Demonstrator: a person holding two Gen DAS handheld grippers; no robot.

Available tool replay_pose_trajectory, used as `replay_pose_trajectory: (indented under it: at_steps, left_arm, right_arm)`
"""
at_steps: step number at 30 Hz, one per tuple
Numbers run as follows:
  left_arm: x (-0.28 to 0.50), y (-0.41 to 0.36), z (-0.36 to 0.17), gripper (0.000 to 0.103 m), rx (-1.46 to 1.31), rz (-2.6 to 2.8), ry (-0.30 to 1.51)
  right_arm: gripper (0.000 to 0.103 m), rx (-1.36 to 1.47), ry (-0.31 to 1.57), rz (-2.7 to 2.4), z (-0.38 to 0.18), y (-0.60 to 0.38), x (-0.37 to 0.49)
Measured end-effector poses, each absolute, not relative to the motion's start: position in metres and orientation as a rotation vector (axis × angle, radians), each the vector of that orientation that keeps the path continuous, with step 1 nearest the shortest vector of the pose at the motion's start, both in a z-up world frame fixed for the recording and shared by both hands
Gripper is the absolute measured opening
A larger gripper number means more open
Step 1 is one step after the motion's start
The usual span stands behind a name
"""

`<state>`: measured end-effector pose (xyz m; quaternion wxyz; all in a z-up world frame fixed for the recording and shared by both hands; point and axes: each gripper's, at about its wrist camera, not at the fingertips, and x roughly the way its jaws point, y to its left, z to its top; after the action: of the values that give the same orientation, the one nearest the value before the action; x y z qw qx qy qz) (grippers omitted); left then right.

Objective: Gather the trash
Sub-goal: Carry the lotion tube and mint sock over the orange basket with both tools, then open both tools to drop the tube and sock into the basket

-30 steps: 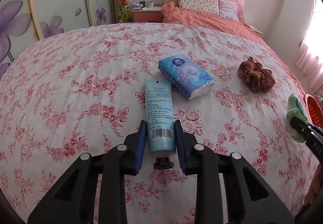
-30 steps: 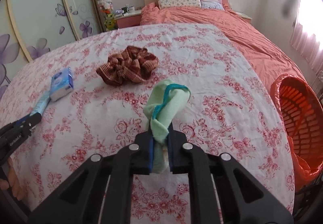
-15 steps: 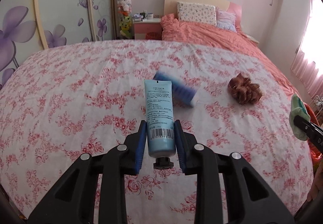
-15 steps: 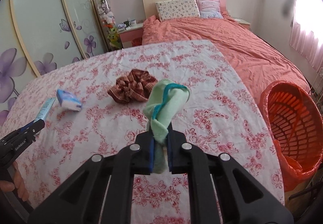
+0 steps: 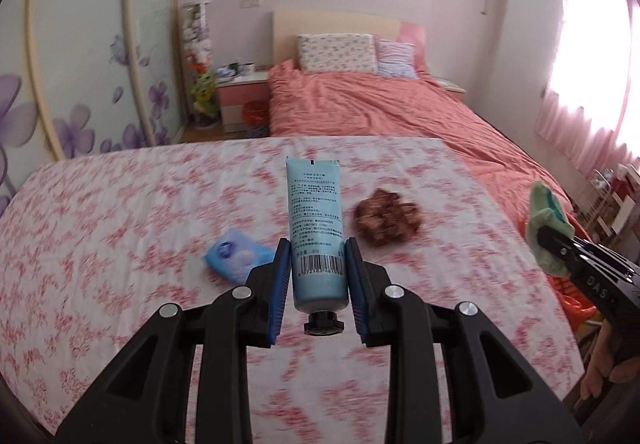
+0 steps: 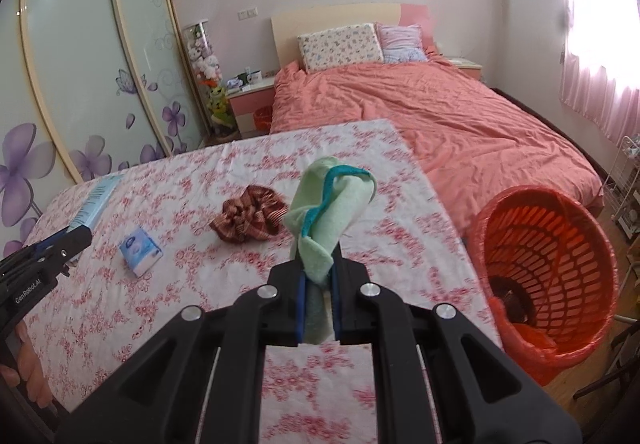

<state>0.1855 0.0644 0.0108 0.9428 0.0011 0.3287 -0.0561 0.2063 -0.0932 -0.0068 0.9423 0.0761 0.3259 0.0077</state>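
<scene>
Two pieces of trash are held above the floral-sheeted bed [image 5: 120,244]: the left gripper [image 5: 318,264] clamps a blue tube [image 5: 316,228], cap toward the camera, and the right gripper [image 6: 319,284] pinches a green cloth [image 6: 328,211]. Only the right wrist view shows the inside of the orange basket [image 6: 548,256] beside the bed, with something dark at its bottom; the left view catches just a sliver of it. A tissue pack [image 6: 140,250] and brown scrunchie [image 6: 250,217] lie on the sheet. Compared with a second ago, both grippers have risen, so the sheet looks farther off and the room behind shows more.
</scene>
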Motion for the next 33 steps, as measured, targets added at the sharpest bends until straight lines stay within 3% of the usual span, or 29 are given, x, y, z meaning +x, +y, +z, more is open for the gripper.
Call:
replay_pose_trajectory:
  at_steps: [14,33]
  left_arm:
    - [0.190,-0.052,0.017,0.028,0.045,-0.379,0.681]
    - [0.205,-0.230,-0.015,0.028,0.121,-0.738,0.732]
  right_arm:
    - [0.011,0.236,0.596,-0.122,0.016,-0.187,0.175]
    - [0.011,0.417,0.582,-0.307,-0.011,-0.344,0.163]
